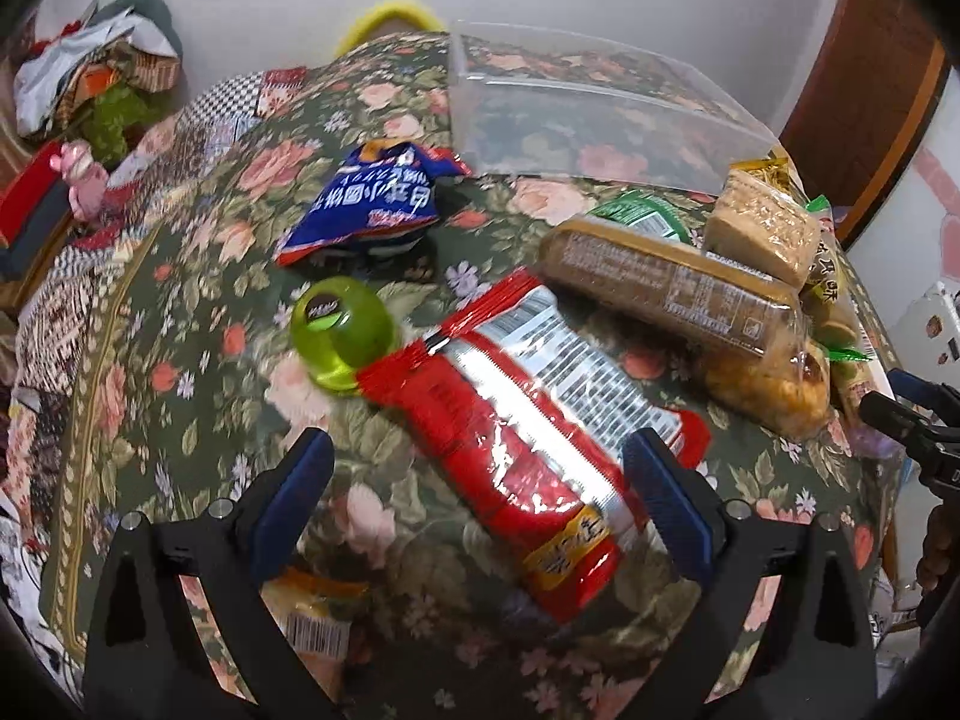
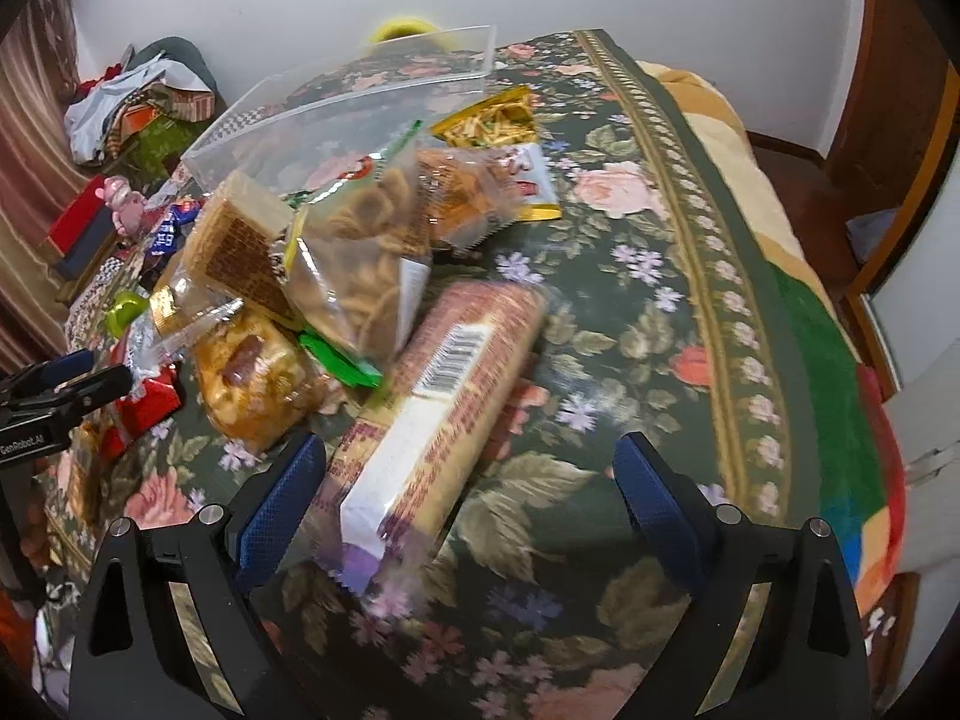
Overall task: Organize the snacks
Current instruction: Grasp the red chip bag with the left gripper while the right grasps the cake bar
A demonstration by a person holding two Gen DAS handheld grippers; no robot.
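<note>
Where spread left gripper [image 1: 477, 468] hangs, red packet [image 1: 516, 444] between.

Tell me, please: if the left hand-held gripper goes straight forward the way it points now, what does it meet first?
Most likely the red snack packet. It lies on the floral cloth between the open fingers of the left hand-held gripper, reaching forward. The green round container lies farther on, to the left. Depth is uncertain.

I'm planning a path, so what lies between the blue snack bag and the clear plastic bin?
In the left wrist view, only bare floral cloth lies between the blue snack bag and the clear plastic bin.
</note>
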